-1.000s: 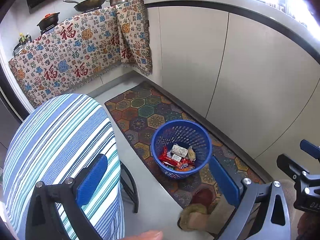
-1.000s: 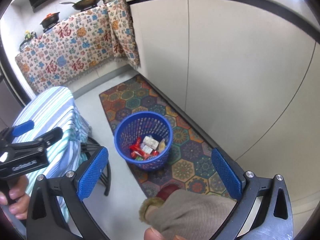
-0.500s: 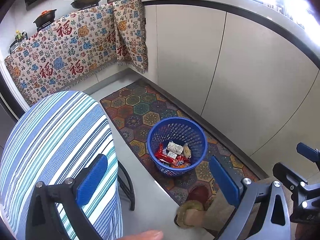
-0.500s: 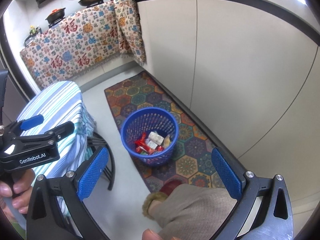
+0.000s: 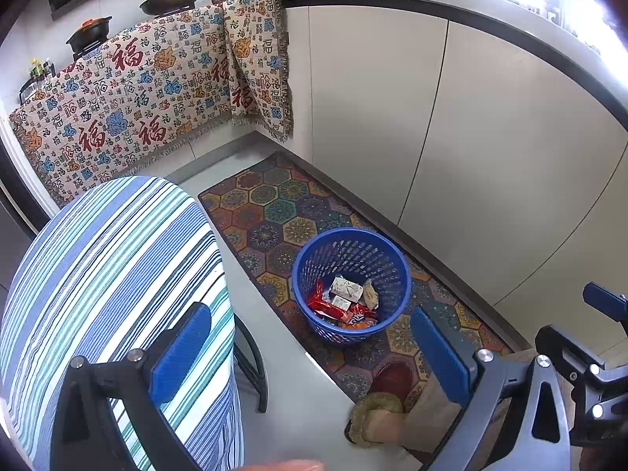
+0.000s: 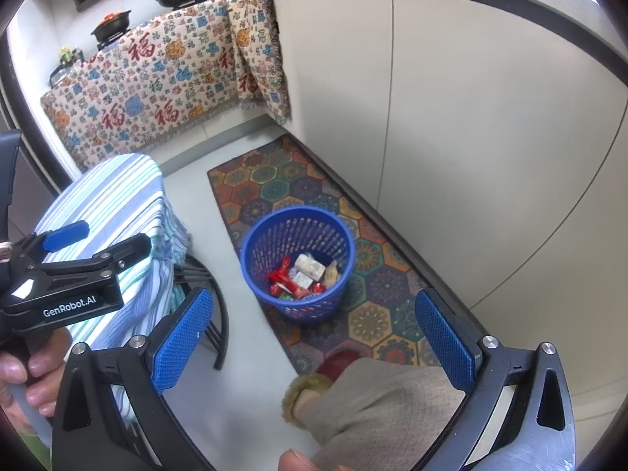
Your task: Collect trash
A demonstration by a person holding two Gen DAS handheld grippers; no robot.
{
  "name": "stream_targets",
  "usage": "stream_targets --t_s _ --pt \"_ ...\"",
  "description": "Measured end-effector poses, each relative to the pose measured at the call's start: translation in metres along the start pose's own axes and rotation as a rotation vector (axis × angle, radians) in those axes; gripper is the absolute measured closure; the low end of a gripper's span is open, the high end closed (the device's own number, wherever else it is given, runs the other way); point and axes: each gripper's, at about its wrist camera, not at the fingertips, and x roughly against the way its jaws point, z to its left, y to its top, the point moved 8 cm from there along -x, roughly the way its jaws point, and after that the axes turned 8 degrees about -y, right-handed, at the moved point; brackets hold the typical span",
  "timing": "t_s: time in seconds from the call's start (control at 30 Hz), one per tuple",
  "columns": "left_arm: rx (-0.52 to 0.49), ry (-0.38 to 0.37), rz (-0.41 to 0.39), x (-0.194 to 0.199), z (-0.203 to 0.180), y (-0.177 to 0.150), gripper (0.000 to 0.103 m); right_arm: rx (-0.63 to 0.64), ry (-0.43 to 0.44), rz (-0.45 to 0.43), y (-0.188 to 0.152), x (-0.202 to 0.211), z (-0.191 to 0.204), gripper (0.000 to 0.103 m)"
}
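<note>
A blue mesh waste basket [image 5: 351, 282] stands on a patterned rug on the floor; it also shows in the right wrist view [image 6: 298, 263]. Inside lie red snack wrappers [image 5: 333, 308] and a small white packet [image 5: 345, 288]. My left gripper [image 5: 310, 353] is open and empty, held above the floor near the basket. My right gripper [image 6: 310, 341] is open and empty, above and in front of the basket. The left gripper's body [image 6: 66, 274] shows at the left of the right wrist view.
A table with a striped blue cloth [image 5: 110, 286] stands left of the basket, on black metal legs [image 6: 212, 306]. White cabinets [image 5: 451, 137] run along the right. A patterned cloth [image 5: 137, 94] hangs over the far counter with pans. The person's slippered foot [image 6: 333, 384] stands on the hexagon rug [image 5: 274, 212].
Both grippers have drawn back and up a little; the basket sits lower and further left in both views. Both grippers stay open and empty.
</note>
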Motion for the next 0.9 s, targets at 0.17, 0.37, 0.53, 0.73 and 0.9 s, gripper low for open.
stream_targets --t_s 0.17,0.37,0.53,0.73,0.9 --pt "0.002 0.000 0.001 0.0004 0.0014 0.0001 0.000 0.002 0.001 0.001 0.0001 0.0006 0.0017 0.000" --pt "0.004 0.001 0.002 -0.0002 0.0006 0.0006 0.000 0.002 0.004 0.000 0.0004 0.0009 0.0020 0.000" --pt "0.003 -0.002 0.009 -0.0019 0.0011 -0.0013 0.000 0.001 0.004 0.001 0.0009 -0.0002 0.0015 0.000" --pt "-0.002 -0.002 0.009 -0.0045 -0.0010 -0.0024 0.000 -0.003 0.003 0.003 0.0006 -0.0018 -0.0003 0.000" --pt "-0.010 0.001 0.011 -0.0057 -0.0028 -0.0037 0.000 -0.003 0.005 0.005 0.0004 -0.0031 -0.0016 0.000"
